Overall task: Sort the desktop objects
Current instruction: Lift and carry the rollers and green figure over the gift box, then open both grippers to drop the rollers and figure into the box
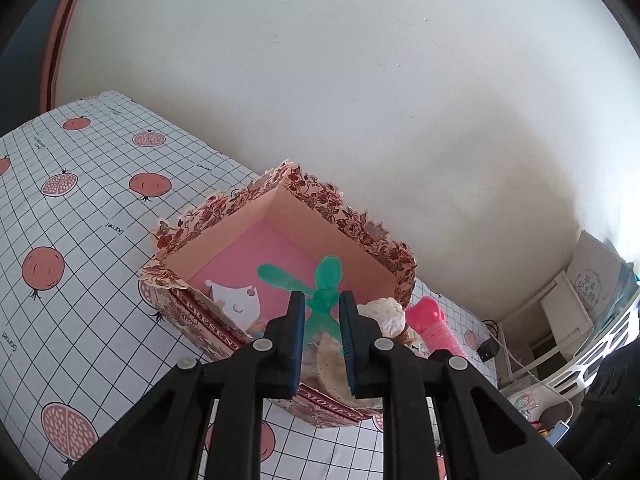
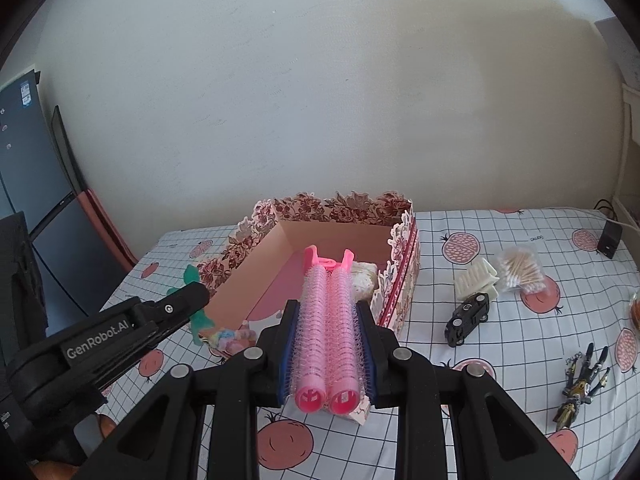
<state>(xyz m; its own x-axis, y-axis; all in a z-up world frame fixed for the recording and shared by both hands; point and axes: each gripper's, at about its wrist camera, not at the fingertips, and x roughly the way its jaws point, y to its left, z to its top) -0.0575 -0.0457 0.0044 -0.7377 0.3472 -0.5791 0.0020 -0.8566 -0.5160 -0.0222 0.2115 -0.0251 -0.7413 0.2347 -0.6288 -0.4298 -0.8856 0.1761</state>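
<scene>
While left fingers (image 1: 322,312) pinch green toy (image 1: 326,280), right fingers (image 2: 327,322) clamp pink rollers (image 2: 326,320).

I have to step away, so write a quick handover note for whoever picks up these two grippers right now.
Left gripper: shut on the green figure, held over the box.
Right gripper: shut on the pink rollers, also at the box.
Done: the box already holds a few small items.
Left: drop both held pieces in, then sort what lies on the tablecloth to the right: comb, cotton swabs, black car, dark claw-like toy.
</scene>
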